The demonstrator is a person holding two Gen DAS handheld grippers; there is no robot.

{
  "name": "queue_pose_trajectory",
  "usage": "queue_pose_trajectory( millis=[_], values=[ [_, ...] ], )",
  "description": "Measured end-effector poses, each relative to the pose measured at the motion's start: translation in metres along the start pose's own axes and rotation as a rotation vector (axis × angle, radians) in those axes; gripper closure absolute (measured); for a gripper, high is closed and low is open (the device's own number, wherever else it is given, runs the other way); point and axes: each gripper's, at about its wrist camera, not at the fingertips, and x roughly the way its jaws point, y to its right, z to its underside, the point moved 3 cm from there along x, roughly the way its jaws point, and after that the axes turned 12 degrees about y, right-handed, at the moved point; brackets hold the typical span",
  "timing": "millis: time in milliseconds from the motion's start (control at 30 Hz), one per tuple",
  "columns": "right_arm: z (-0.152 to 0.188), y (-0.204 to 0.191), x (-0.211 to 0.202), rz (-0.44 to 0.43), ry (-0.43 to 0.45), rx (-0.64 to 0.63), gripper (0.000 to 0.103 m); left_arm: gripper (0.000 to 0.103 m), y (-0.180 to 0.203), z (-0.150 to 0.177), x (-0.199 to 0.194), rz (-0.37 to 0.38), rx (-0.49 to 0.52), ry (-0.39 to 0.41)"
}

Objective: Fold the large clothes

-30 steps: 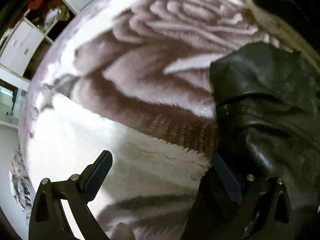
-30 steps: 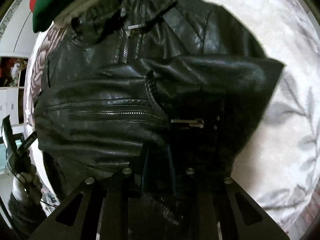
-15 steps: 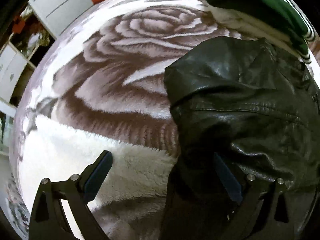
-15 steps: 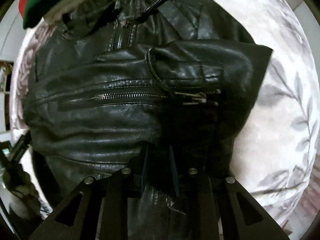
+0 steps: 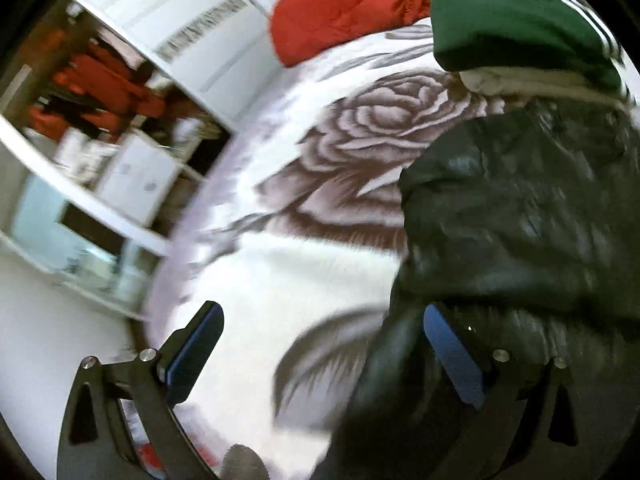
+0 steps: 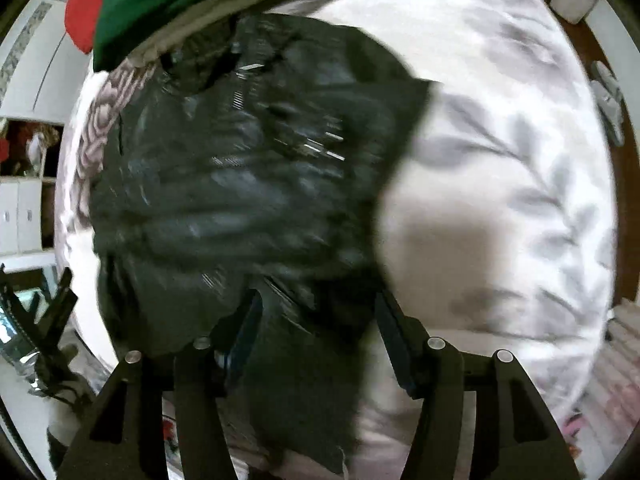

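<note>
The black jacket point(image 6: 240, 200) lies folded on the blanket point(image 5: 320, 280). Left gripper point(image 5: 320, 356) and right gripper point(image 6: 316, 336) gape wide, holding nothing. Only tidying appears left.

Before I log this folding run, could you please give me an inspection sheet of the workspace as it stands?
Surface: rose-print blanket, fleecy, white and brown.
Job's things: black leather jacket, bunched on the blanket, blurred.
Clutter: green garment on a beige one beside the jacket; red garment behind.
Grippers: left hand-held gripper open, one finger at the jacket's edge; right hand-held gripper open, jacket fabric between its fingers.
Cables: nothing seen.
Surroundings: white cabinets, blurred.
</note>
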Motion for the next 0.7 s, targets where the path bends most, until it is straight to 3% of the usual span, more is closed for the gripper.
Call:
queue_pose_trajectory(
  millis=[133, 233, 333, 533, 700],
  values=[
    [0.023, 0.064, -0.035, 0.068, 0.0, -0.042, 0.041, 0.0, 0.043, 0.026, -0.079, -0.1, 0.112, 0.01],
    [0.031, 0.119, -0.053, 0.08, -0.012, 0.013, 0.041, 0.0, 0.095, 0.05, -0.139, -0.072, 0.202, 0.017],
    [0.031, 0.173, -0.068, 0.108, -0.009, 0.058, 0.041, 0.0, 0.147, 0.076, -0.185, 0.01, 0.246, -0.019],
    [0.02, 0.229, -0.069, 0.14, 0.006, 0.135, 0.041, 0.0, 0.219, 0.114, -0.213, 0.119, 0.267, -0.133],
    [0.007, 0.224, -0.051, 0.078, 0.011, 0.14, 0.041, 0.0, 0.246, 0.129, -0.188, 0.101, 0.265, -0.181]
  ],
)
